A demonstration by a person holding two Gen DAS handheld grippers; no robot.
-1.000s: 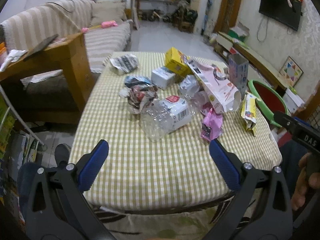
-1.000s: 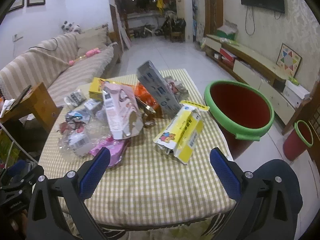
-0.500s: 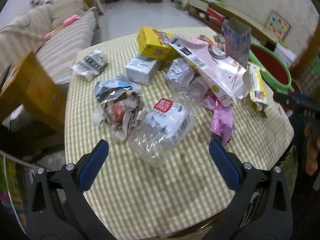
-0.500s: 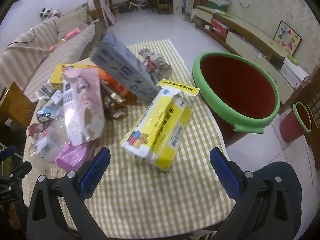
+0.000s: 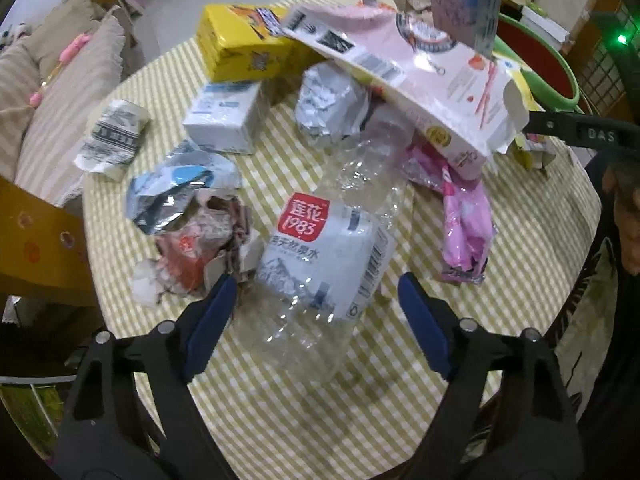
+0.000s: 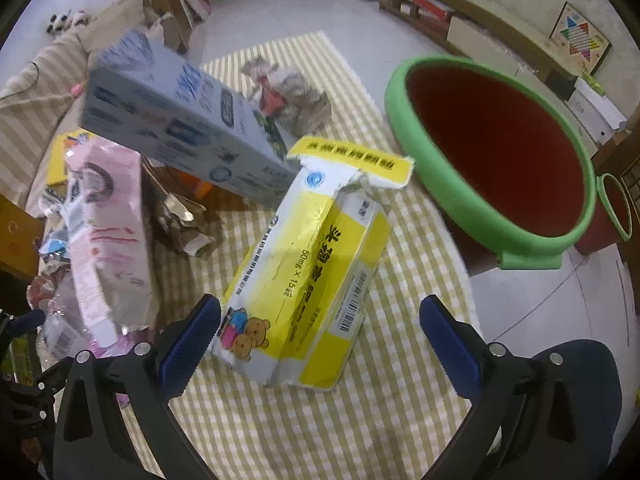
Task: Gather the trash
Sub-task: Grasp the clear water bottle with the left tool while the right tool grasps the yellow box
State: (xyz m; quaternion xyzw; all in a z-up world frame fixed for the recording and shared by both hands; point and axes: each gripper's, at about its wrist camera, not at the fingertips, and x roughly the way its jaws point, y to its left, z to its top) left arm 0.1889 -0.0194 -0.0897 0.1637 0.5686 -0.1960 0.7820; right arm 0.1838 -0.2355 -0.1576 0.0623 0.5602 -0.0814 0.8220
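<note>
Trash lies on a table with a yellow checked cloth (image 5: 360,412). My left gripper (image 5: 316,316) is open, its blue fingers on either side of the near end of a crushed clear plastic bottle (image 5: 320,256) with a red and white label. My right gripper (image 6: 320,332) is open around the near end of a torn yellow and white carton (image 6: 308,276). A red bin with a green rim (image 6: 496,156) stands just right of the table and shows in the left wrist view (image 5: 536,64) too.
Around the bottle lie a crumpled wrapper (image 5: 192,224), a pink bag (image 5: 464,220), a pink carton (image 5: 412,80), a white box (image 5: 224,116) and a yellow box (image 5: 244,44). A blue-grey box (image 6: 176,120) leans behind the yellow carton. A sofa (image 5: 52,92) stands on the left.
Both grippers have moved forward and down over the table. The left one now straddles the bottle and the right one straddles the yellow carton. Both stay open.
</note>
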